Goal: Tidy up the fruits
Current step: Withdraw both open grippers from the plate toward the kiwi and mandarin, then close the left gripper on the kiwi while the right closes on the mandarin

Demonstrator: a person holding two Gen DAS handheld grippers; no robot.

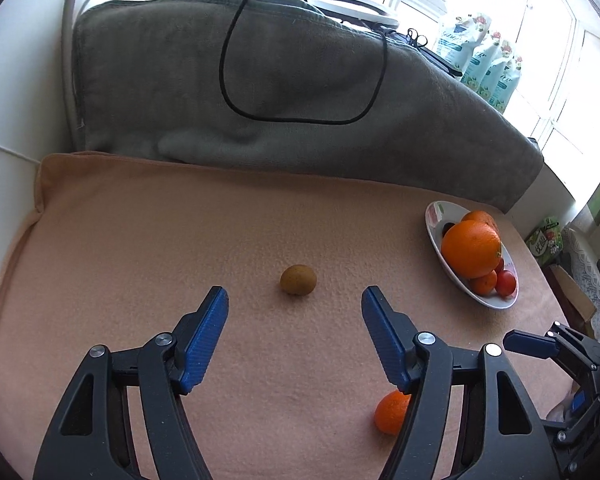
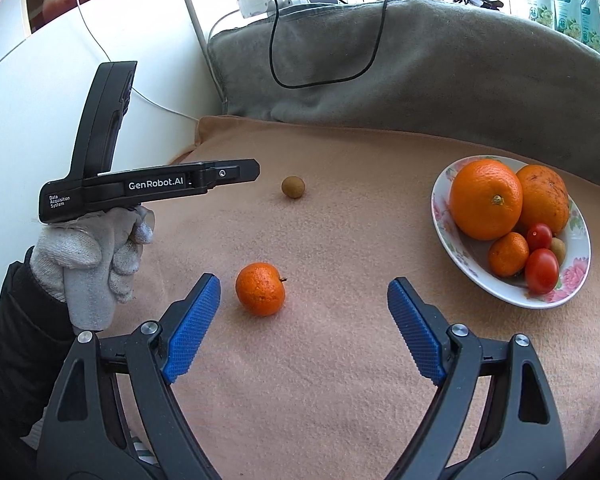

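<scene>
A small brown round fruit (image 1: 298, 279) (image 2: 293, 187) lies on the peach cloth, just beyond my left gripper (image 1: 295, 296), whose blue-padded jaws stand open with nothing between them. A mandarin (image 2: 260, 289) (image 1: 392, 412) rests on the cloth, slightly left of centre before my right gripper (image 2: 304, 285), which is open and empty. A floral plate (image 2: 444, 216) (image 1: 436, 220) at the right carries two large oranges (image 2: 486, 199), a small mandarin, two cherry tomatoes (image 2: 541, 270) and a little brown fruit. A gloved hand (image 2: 88, 256) holds the left gripper's handle in the right wrist view.
A grey blanket-covered cushion (image 1: 260, 92) with a black cable (image 1: 300, 120) looped on it backs the peach cloth (image 1: 140, 240). A white wall (image 2: 40, 120) stands at the left. Bags and a window (image 1: 484, 64) are far right. The right gripper's tip (image 1: 528, 344) shows at the lower right.
</scene>
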